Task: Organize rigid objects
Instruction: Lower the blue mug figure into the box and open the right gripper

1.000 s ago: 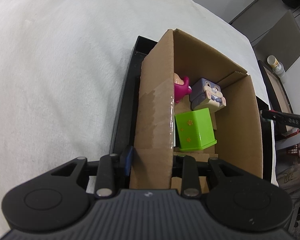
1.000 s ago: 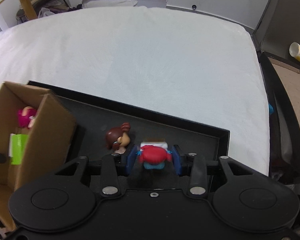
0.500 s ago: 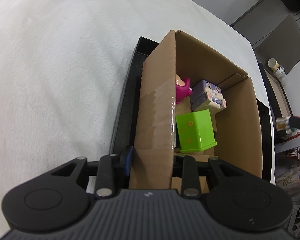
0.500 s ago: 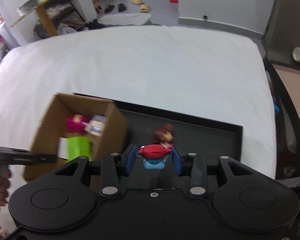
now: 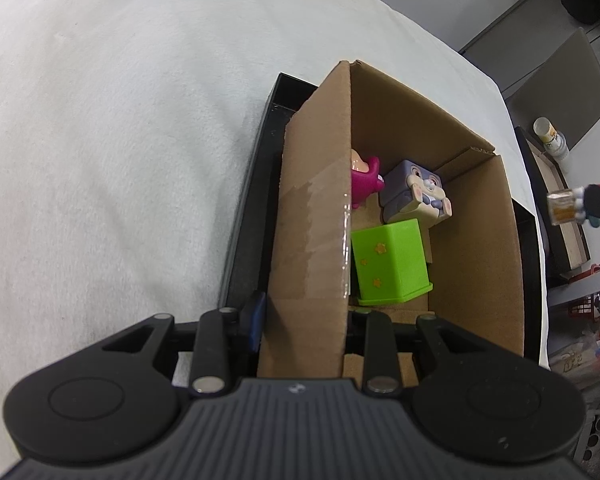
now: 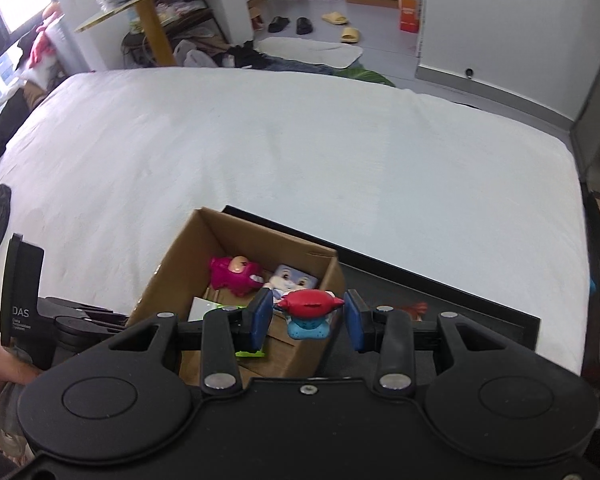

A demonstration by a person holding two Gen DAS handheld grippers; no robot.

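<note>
- Gripping the near wall of the cardboard box (image 5: 312,240), the left gripper (image 5: 304,320) has its jaws narrow — one blue pad outside the wall, the other finger inside.
- Held between the right gripper's (image 6: 306,316) blue pads is a small toy figure (image 6: 309,312): a glossy red cap-like top with pointed ends, a light blue body with tiny dots below. The jaws are closed on its sides, and it hangs above the box's near right corner.
- From the left wrist view the same figure shows at the far right edge, off beyond the box's right wall, its clear yellowish base (image 5: 562,208) turned toward the camera.
- Inside the box, nearest, lies a bright green block (image 5: 390,266) with small yellow stars and a flared rim, tipped on its side.
- Just behind it sits a grey-purple cube toy (image 5: 416,192) with a rabbit face, tilted.
- Beside that, against the left wall, is a magenta figure (image 5: 366,184), partly hidden.
- The box stands at the left end of a black tray (image 6: 480,300) — a brown-haired figure (image 6: 416,307) lies on the tray, mostly hidden behind the right gripper.
- Under it all spreads a white-covered surface (image 6: 300,152).
</note>
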